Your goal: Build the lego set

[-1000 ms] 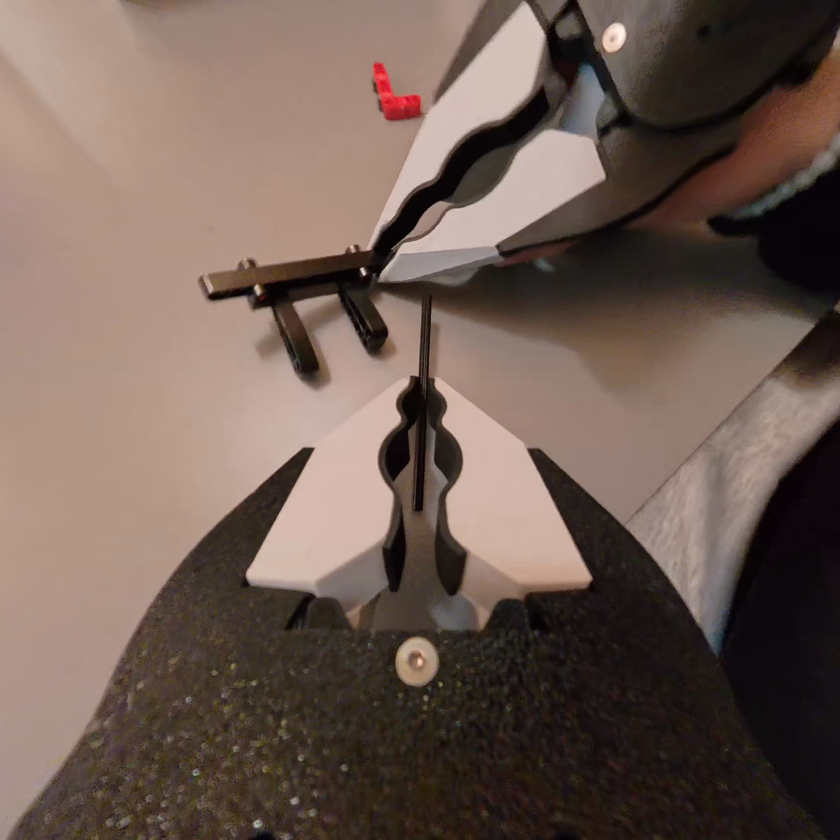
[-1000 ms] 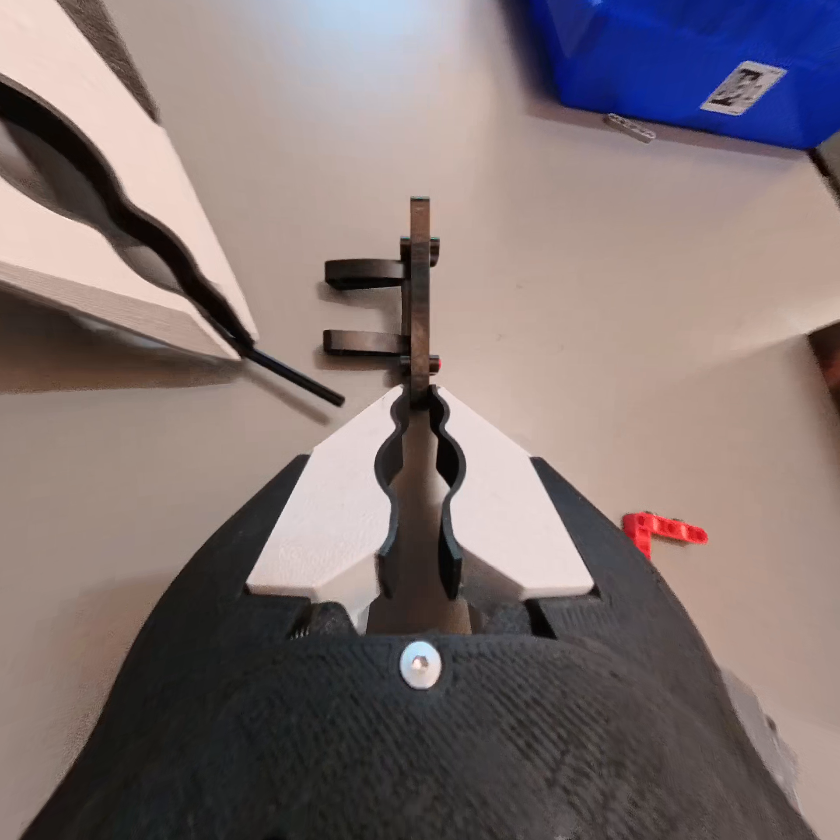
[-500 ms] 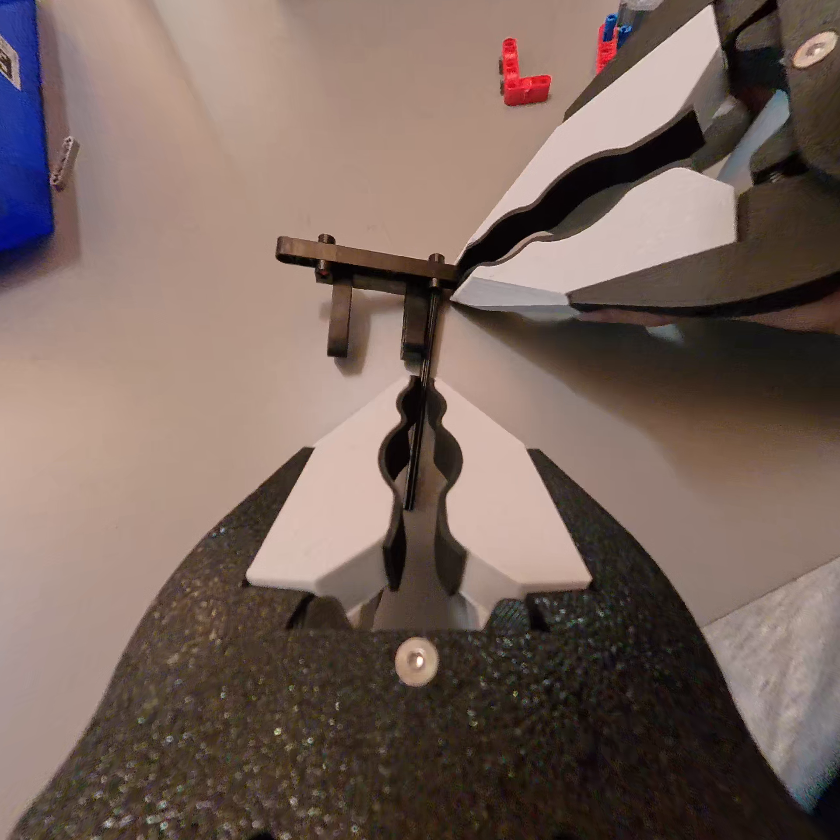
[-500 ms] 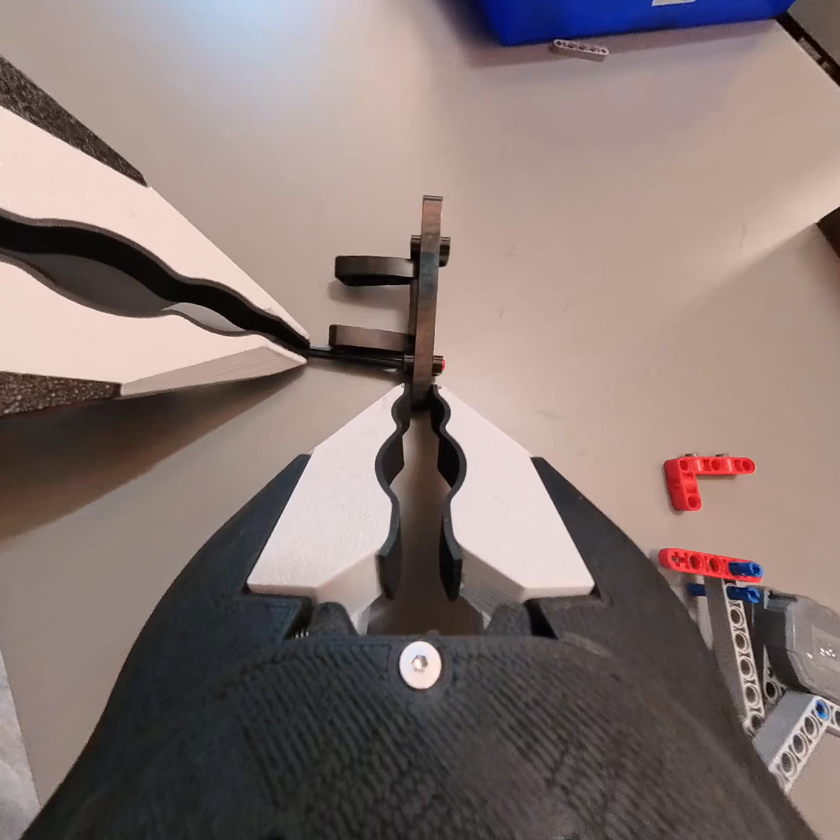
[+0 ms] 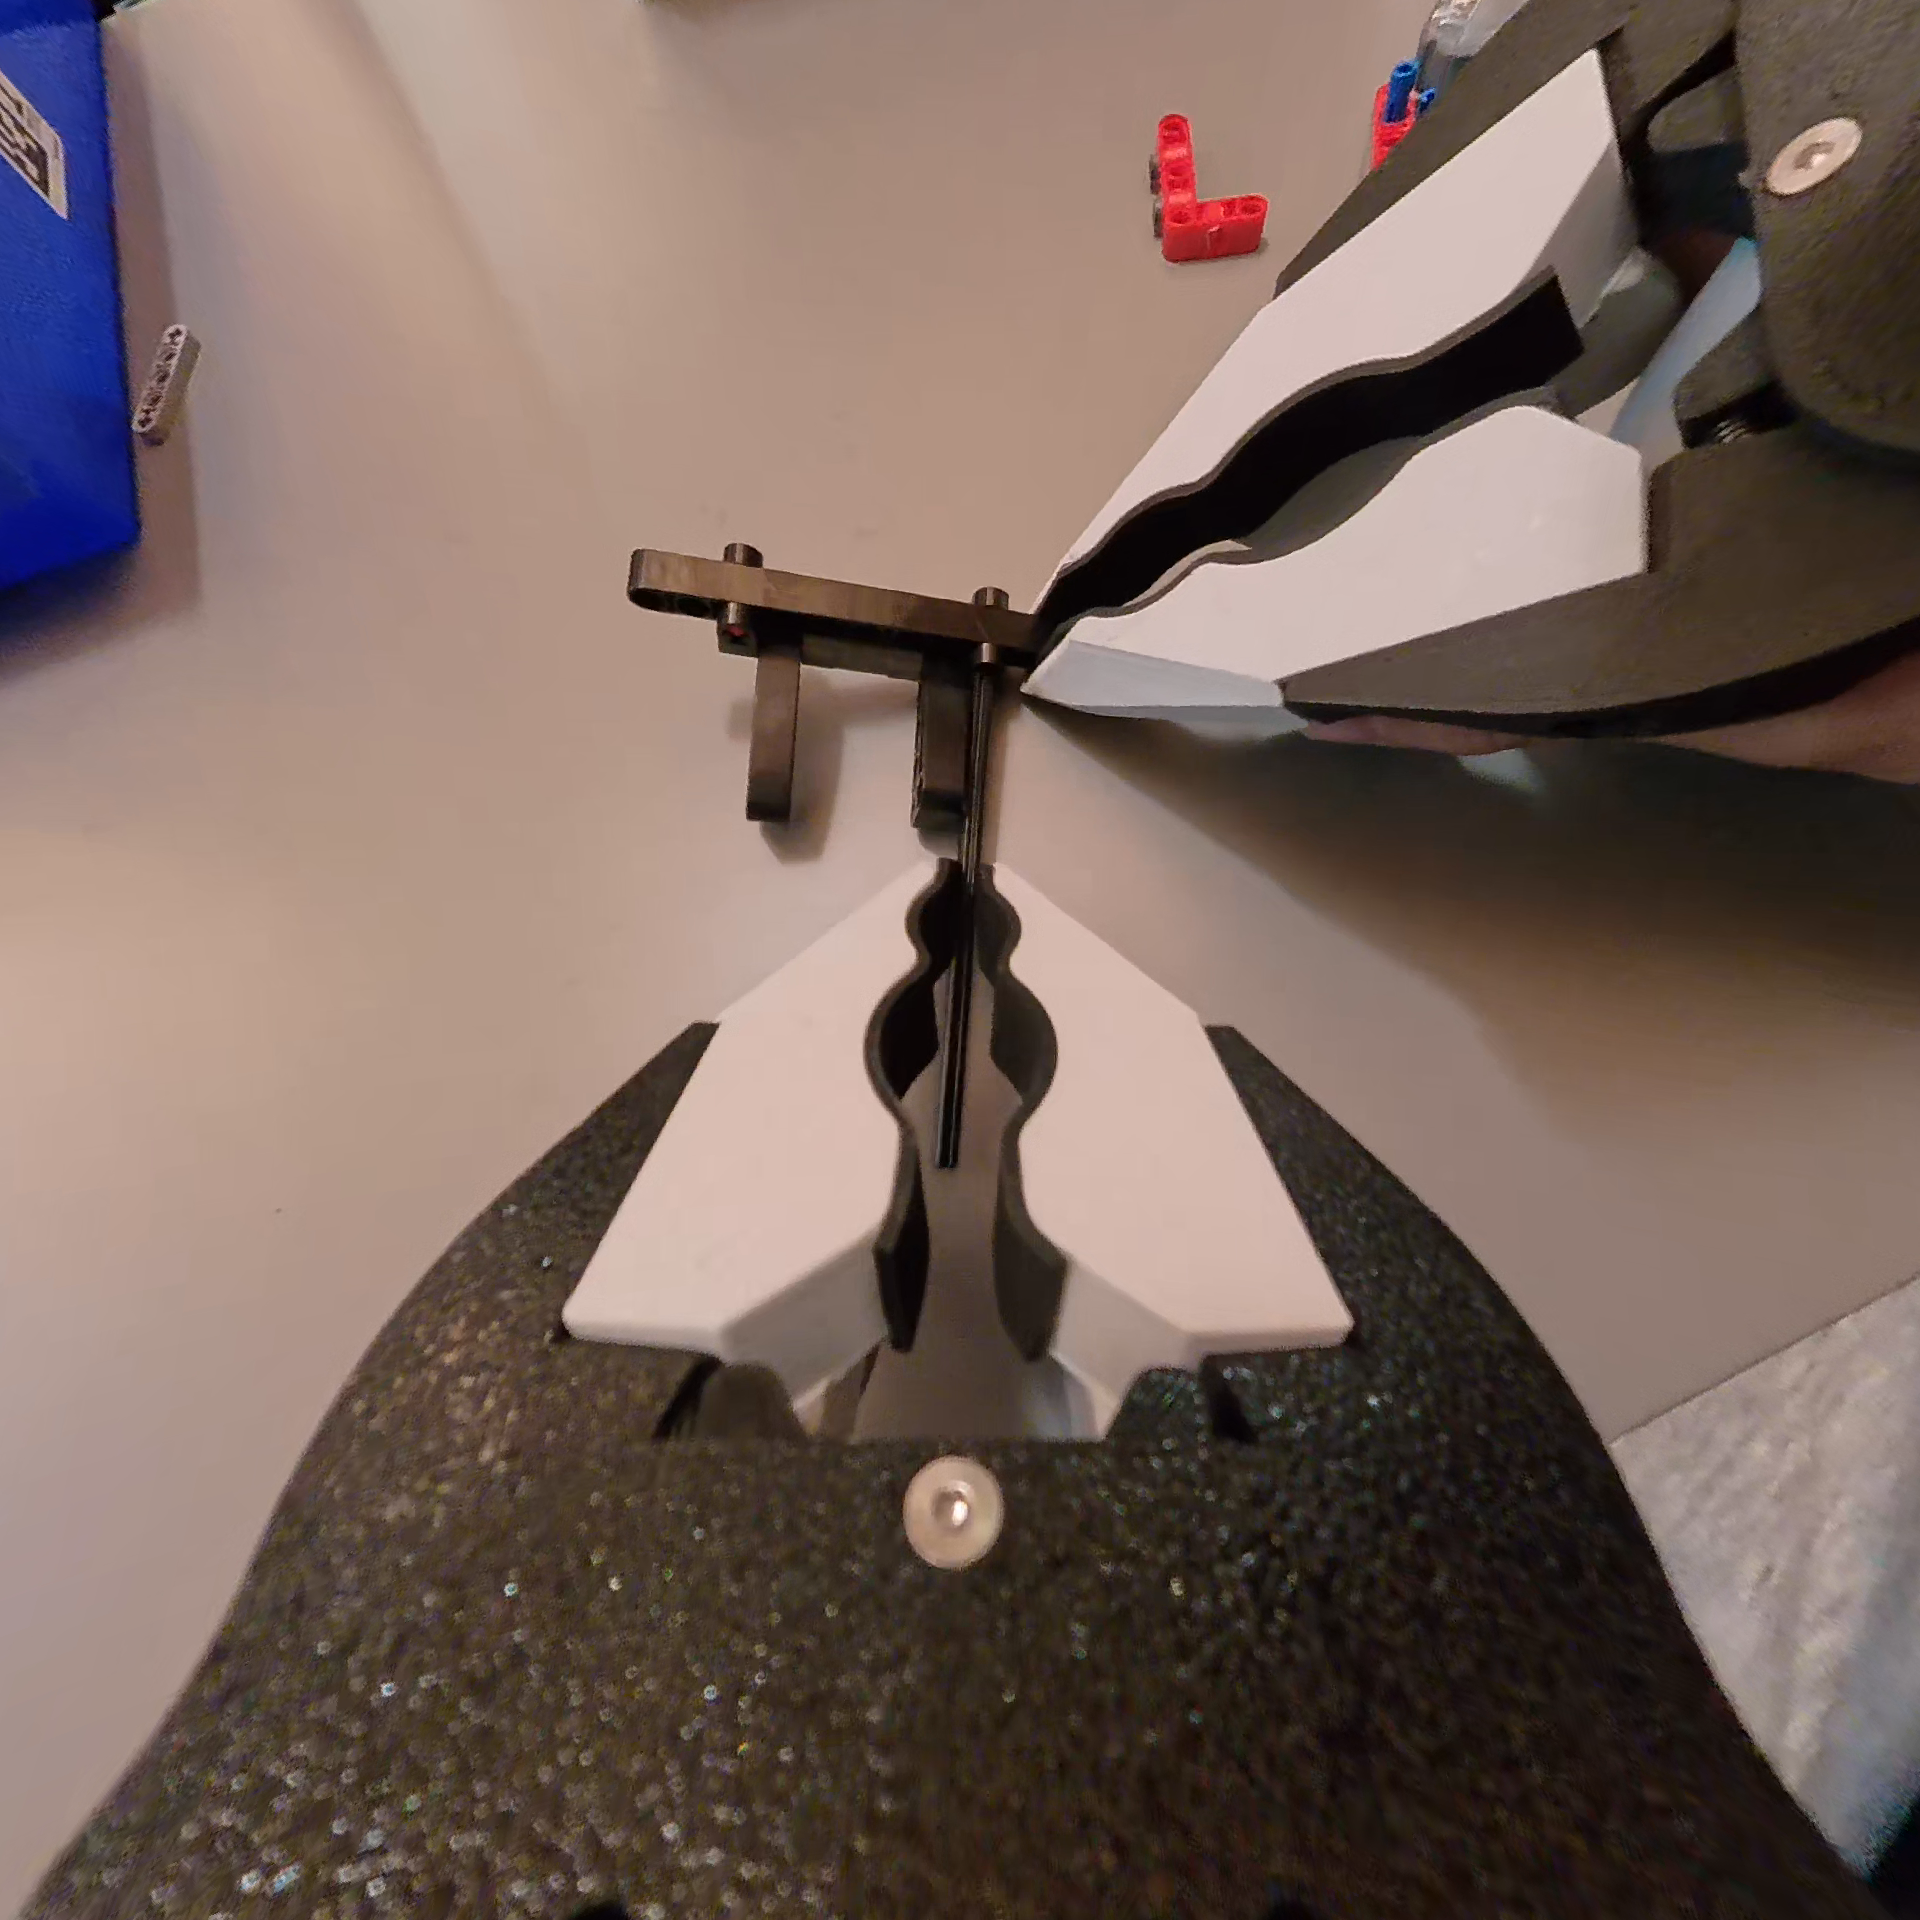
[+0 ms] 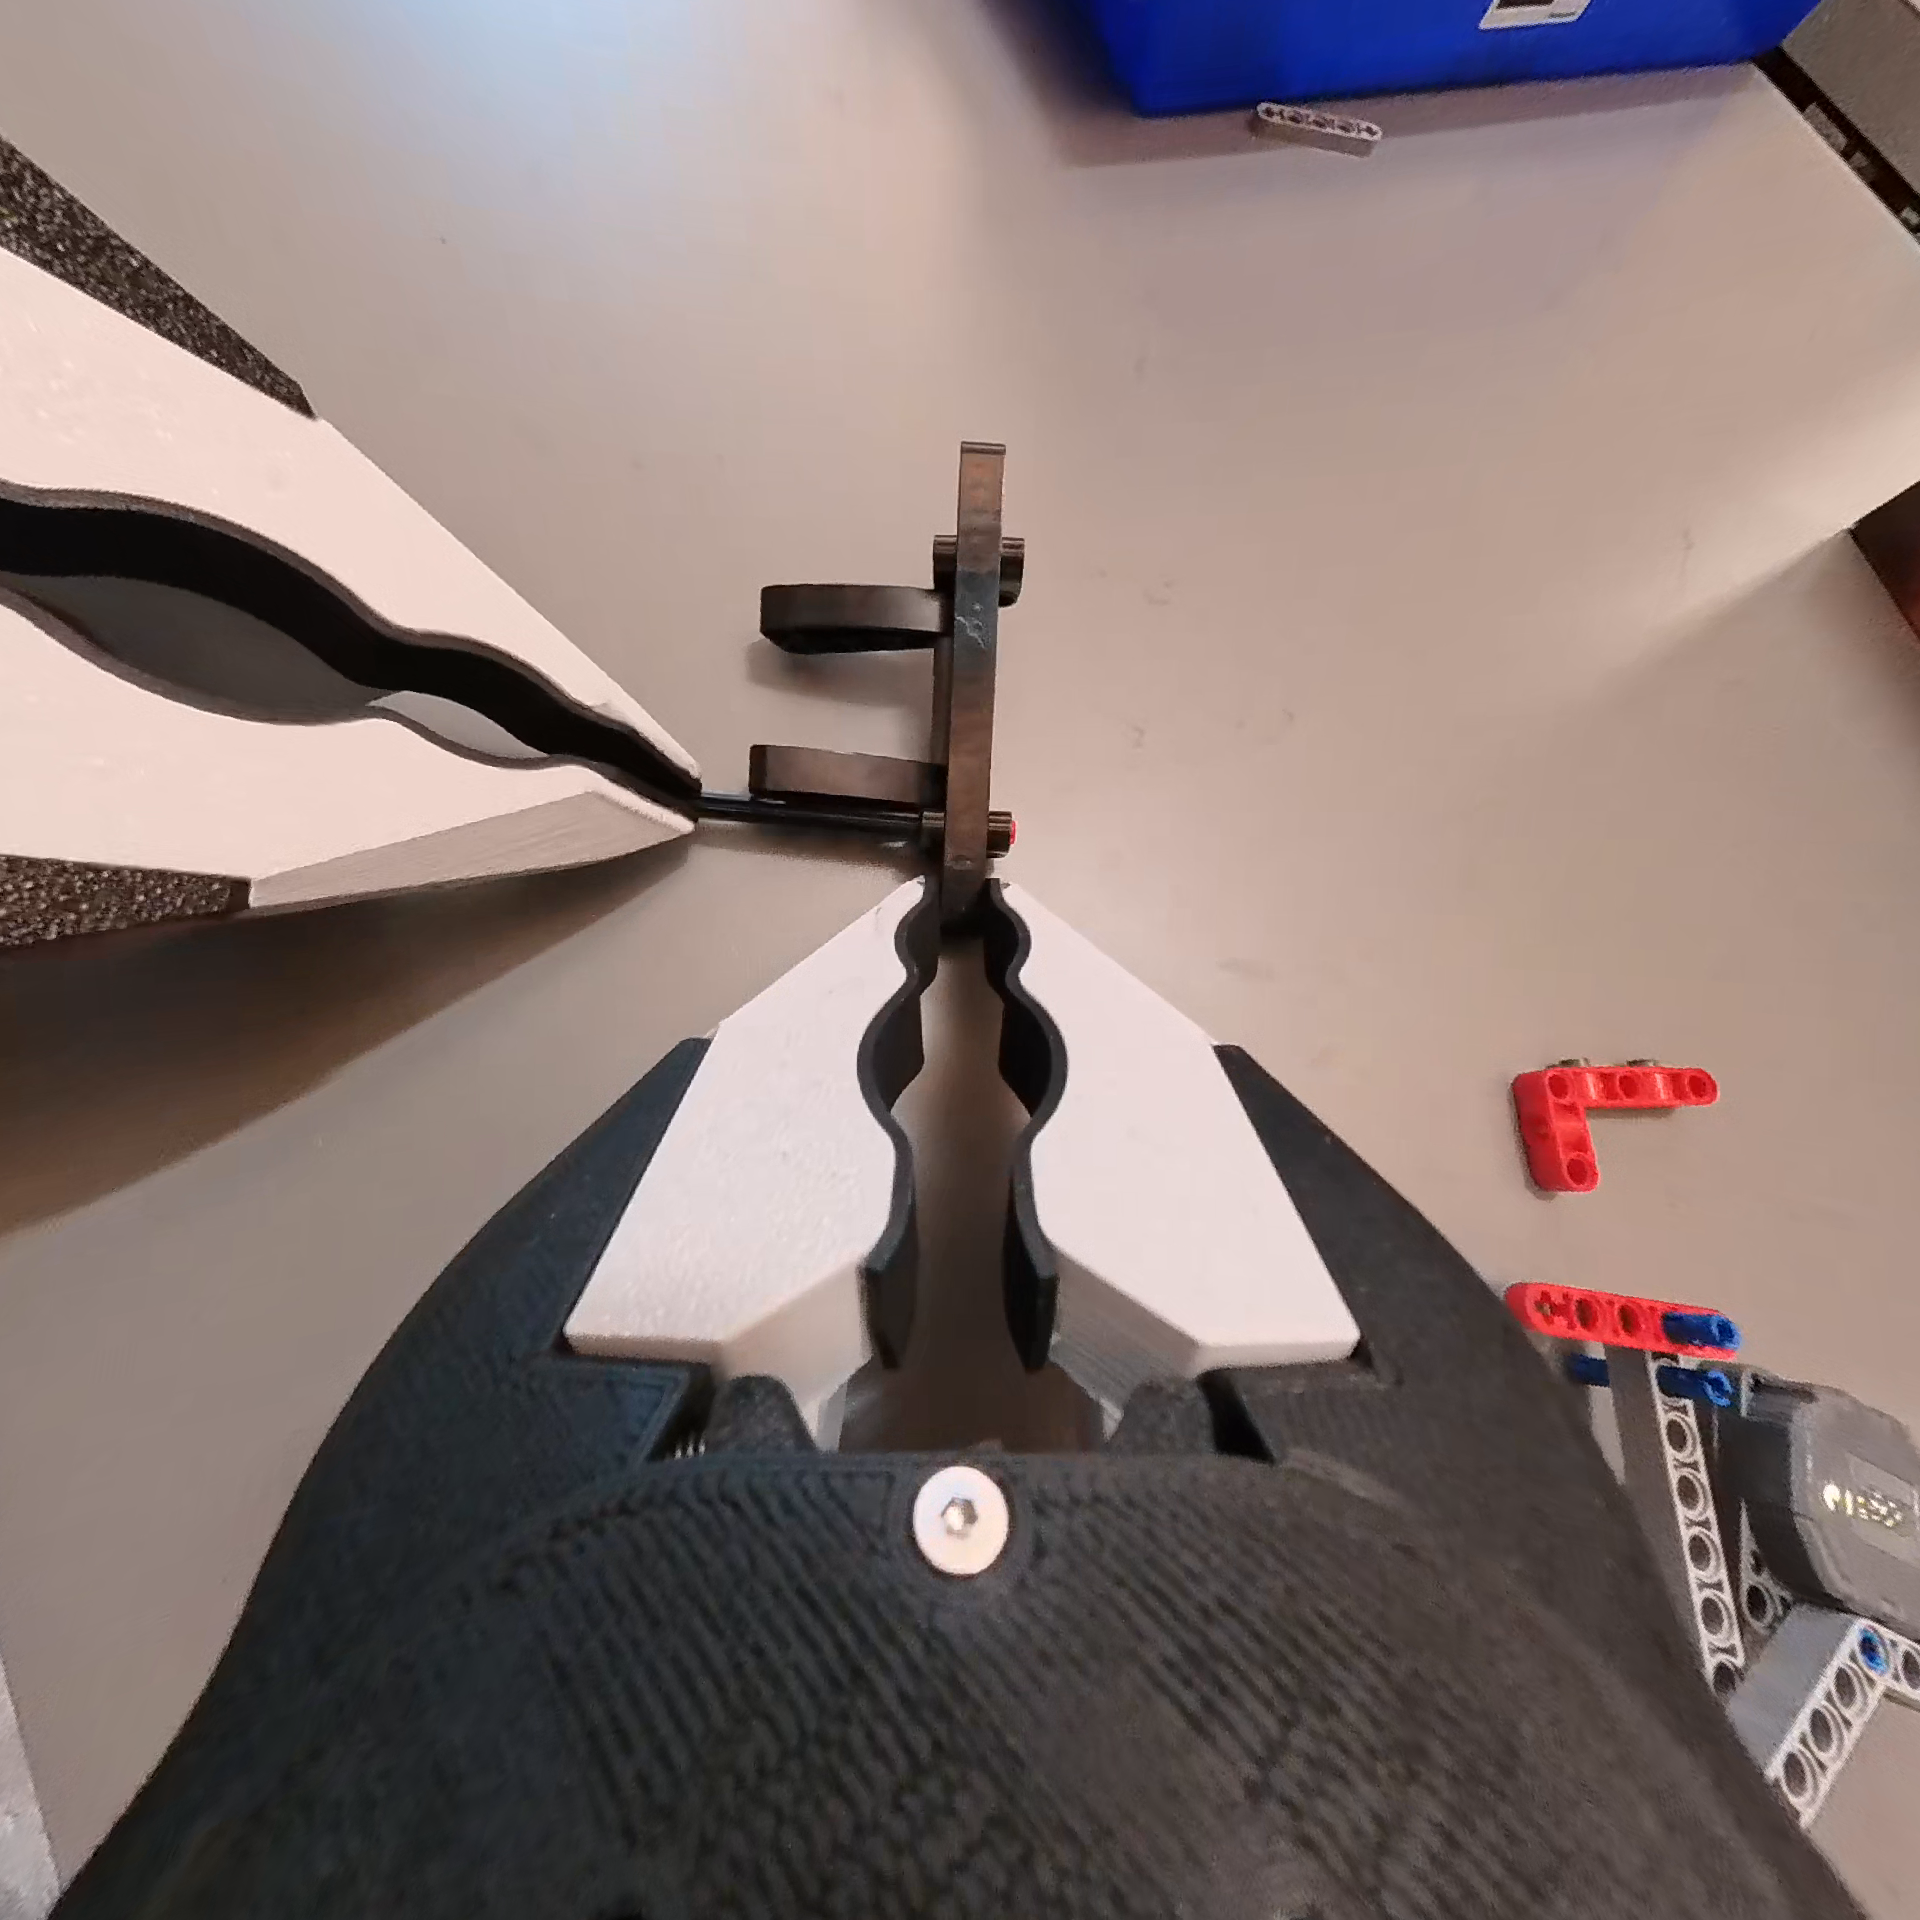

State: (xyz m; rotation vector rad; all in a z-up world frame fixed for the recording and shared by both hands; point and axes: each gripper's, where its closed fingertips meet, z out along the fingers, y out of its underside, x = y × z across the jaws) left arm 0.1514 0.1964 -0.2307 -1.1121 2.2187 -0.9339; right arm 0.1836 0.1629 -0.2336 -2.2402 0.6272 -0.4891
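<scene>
The axle (image 5: 964,935) now reaches the beam (image 5: 831,608), its tip at a hole. The left claw (image 5: 966,883) pinches the axle. The right claw (image 6: 961,909) clamps the beam's end.

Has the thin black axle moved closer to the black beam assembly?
Yes. The axle, once pointing away from the black beam assembly, now meets its near end.

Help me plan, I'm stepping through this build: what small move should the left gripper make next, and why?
Probably push the thin black rod straight forward. The left gripper pinches it, its tip already at a hole of the black beam, which the right gripper holds steady.
</scene>
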